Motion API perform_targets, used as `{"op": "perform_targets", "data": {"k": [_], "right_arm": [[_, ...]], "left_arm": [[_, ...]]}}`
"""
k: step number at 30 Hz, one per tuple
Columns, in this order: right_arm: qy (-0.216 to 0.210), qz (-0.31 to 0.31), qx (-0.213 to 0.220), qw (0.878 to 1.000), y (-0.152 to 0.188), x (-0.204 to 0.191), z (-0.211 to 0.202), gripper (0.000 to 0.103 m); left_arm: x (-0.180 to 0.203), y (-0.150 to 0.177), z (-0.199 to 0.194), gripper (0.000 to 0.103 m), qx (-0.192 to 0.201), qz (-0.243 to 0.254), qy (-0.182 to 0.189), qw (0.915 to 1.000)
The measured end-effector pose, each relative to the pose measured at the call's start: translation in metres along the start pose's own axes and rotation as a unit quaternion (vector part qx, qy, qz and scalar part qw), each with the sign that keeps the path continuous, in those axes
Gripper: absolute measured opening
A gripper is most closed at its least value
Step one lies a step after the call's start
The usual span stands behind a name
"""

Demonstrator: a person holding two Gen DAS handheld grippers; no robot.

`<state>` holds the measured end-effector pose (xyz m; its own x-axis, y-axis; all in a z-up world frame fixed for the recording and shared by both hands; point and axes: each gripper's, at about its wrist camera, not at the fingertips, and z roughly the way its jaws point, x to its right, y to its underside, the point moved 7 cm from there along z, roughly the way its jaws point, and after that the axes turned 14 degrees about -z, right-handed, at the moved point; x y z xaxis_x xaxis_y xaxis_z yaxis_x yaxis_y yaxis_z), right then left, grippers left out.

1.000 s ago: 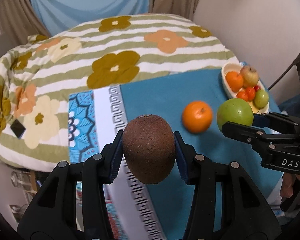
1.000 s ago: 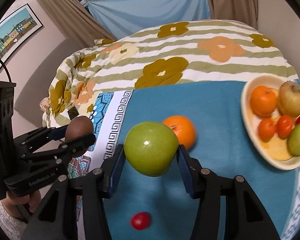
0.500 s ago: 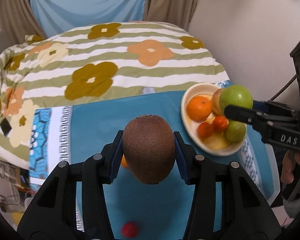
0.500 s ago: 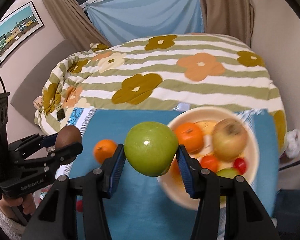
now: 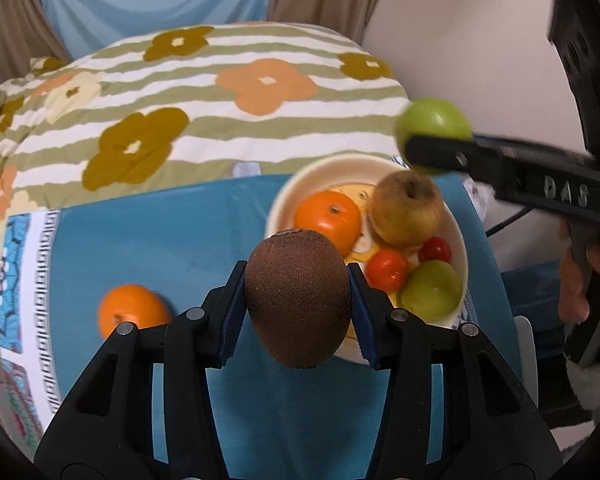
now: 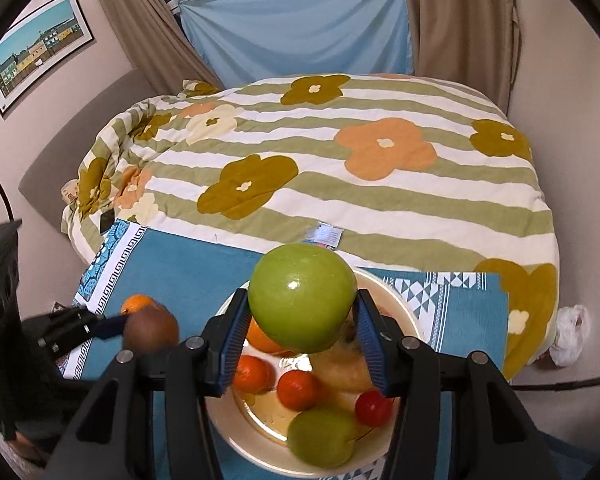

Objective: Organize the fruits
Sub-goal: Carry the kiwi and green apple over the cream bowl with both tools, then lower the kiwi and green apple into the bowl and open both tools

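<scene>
My left gripper (image 5: 298,296) is shut on a brown kiwi (image 5: 298,296) and holds it above the near rim of the cream fruit bowl (image 5: 284,200). My right gripper (image 6: 302,320) is shut on a green apple (image 6: 302,296) and holds it over the bowl (image 6: 228,428). In the left wrist view the apple (image 5: 434,118) hangs past the bowl's far right rim. The bowl holds an orange (image 5: 327,218), a yellowish apple (image 5: 408,212), a green fruit (image 5: 432,290) and small red fruits (image 5: 387,268). A loose orange (image 5: 132,312) lies on the blue cloth to the left.
The blue cloth (image 5: 160,232) covers the table, with a patterned border (image 5: 36,264) on its left. A striped flower quilt (image 6: 340,168) lies on the bed behind. A wall (image 5: 480,40) stands to the right of the bowl.
Both grippers have moved right and forward with their fruit. The bowl now lies under them, and the loose orange has slid to the left of the view.
</scene>
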<state>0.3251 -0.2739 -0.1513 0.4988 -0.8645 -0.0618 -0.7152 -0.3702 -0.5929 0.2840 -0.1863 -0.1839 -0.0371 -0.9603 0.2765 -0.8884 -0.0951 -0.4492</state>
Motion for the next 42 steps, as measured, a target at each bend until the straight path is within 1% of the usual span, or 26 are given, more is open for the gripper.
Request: {"op": "perform_targets", "data": {"k": [8, 16, 20, 21, 23, 24, 25, 27, 30, 36, 42], "right_arm": [[-0.019, -0.006, -0.003, 1.000, -0.002, 0.010, 0.014, 0.048], [-0.031, -0.012, -0.009, 0.999, -0.002, 0.016, 0.025, 0.048], [-0.033, -0.013, -0.010, 0.999, -0.003, 0.018, 0.027, 0.048], [-0.033, -0.014, -0.010, 0.999, -0.003, 0.018, 0.027, 0.048], [-0.033, -0.013, -0.010, 0.999, -0.003, 0.018, 0.027, 0.048], [-0.034, -0.013, -0.009, 0.999, -0.003, 0.018, 0.027, 0.048], [-0.034, -0.013, -0.009, 0.999, -0.003, 0.018, 0.027, 0.048], [-0.034, -0.014, -0.008, 0.999, -0.005, 0.019, 0.027, 0.048], [-0.040, -0.013, -0.006, 0.999, -0.009, 0.021, 0.029, 0.048], [-0.048, -0.027, -0.011, 0.998, -0.015, 0.021, 0.039, 0.048], [-0.060, -0.050, -0.027, 0.997, -0.015, 0.013, 0.057, 0.048]], "left_arm": [[0.036, 0.025, 0.027, 0.052, -0.030, 0.042, 0.012, 0.9986], [0.051, 0.039, 0.042, 0.052, -0.047, 0.072, 0.006, 0.9963], [0.053, 0.042, 0.042, 0.053, -0.046, 0.080, 0.005, 0.9957], [0.054, 0.041, 0.042, 0.054, -0.045, 0.082, 0.006, 0.9956], [0.055, 0.039, 0.039, 0.074, -0.040, 0.083, 0.007, 0.9957], [0.055, 0.038, 0.036, 0.094, -0.035, 0.083, 0.007, 0.9959], [0.055, 0.036, 0.032, 0.102, -0.026, 0.084, 0.010, 0.9961], [0.055, 0.034, 0.024, 0.103, -0.016, 0.085, 0.015, 0.9961], [0.050, 0.032, 0.017, 0.103, -0.009, 0.082, 0.007, 0.9965], [0.025, 0.023, 0.005, 0.103, 0.004, 0.048, -0.008, 0.9988], [-0.001, 0.014, 0.002, 0.103, 0.013, 0.016, -0.027, 0.9994]]}}
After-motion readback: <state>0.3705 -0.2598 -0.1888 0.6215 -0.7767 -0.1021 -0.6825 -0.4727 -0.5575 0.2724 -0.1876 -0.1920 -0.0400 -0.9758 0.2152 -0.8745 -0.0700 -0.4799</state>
